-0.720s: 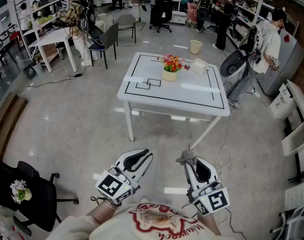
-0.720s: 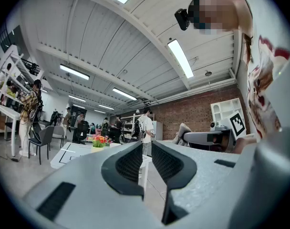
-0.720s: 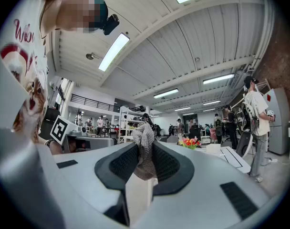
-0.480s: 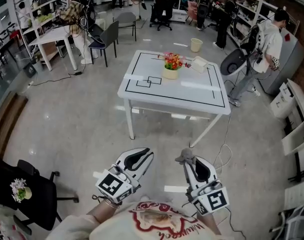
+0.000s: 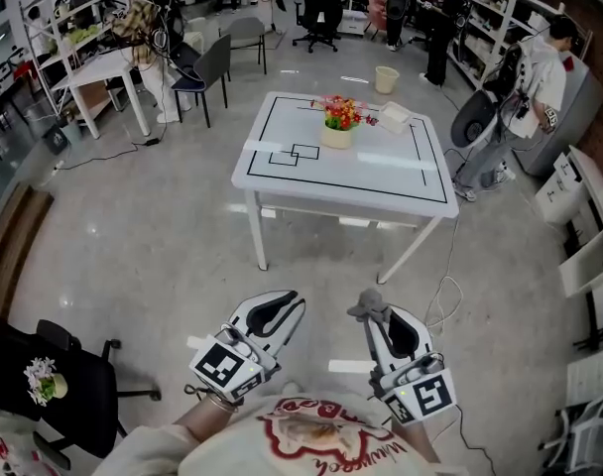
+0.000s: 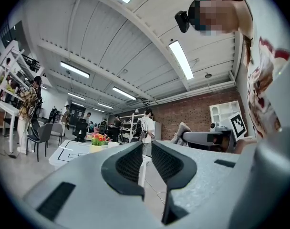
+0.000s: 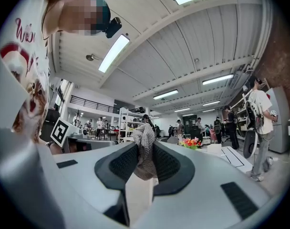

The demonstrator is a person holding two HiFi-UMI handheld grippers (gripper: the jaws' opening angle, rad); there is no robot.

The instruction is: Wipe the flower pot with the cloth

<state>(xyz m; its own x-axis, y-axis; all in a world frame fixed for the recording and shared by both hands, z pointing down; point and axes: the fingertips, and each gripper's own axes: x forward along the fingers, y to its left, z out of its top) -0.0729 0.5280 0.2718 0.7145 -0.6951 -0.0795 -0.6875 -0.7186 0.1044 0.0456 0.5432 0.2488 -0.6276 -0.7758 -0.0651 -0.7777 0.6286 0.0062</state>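
since the earlier frame the white table [image 5: 381,181] has slid slightly up the head view, its flower pot [image 5: 335,136] well ahead of both grippers, so walk in with the right gripper [image 5: 374,316] pinching the grey cloth [image 5: 367,307] firmly (the left gripper [image 5: 290,303] has its jaws pressed together on nothing) before wiping.

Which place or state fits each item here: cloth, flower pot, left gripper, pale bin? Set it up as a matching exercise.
1. cloth
2. flower pot
3. left gripper
4. pale bin

A. on the white table
B. shut, nothing between its jaws
C. on the floor beyond the table
D. clamped in the right gripper

Pairs: 1-D, 2-A, 3-B, 4-C
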